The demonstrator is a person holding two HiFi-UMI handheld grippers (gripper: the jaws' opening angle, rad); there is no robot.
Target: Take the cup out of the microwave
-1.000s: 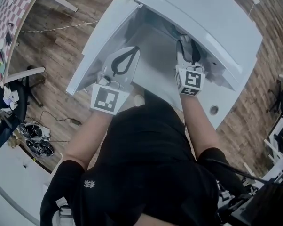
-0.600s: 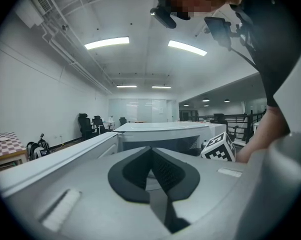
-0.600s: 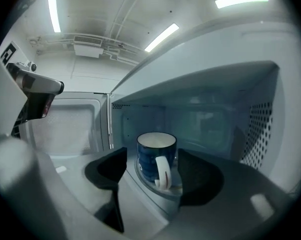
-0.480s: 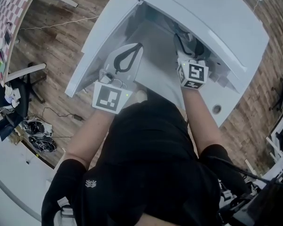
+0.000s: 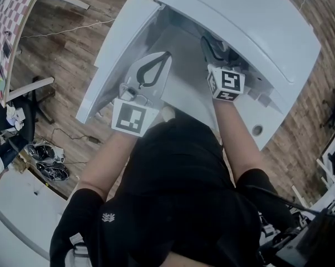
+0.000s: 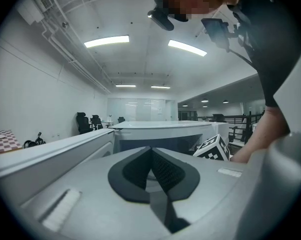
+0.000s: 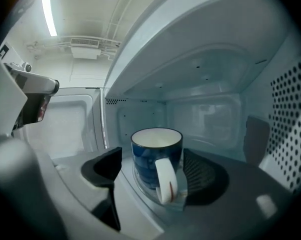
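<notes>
Well inside the white microwave [image 7: 205, 109], a dark blue cup [image 7: 153, 159] with a white interior and white handle is seen upright on the glass turntable [image 7: 140, 194], its handle turned outward. The microwave is set on a white desk [image 5: 270, 121] over wood-plank flooring [image 5: 67, 54], under ceiling strip lights [image 6: 106, 41]. The right gripper [image 5: 213, 48] jaws have just been opening and are spread wide, with the cup between them ungripped. The left gripper [image 6: 151, 170] jaws are pressed together, empty.
</notes>
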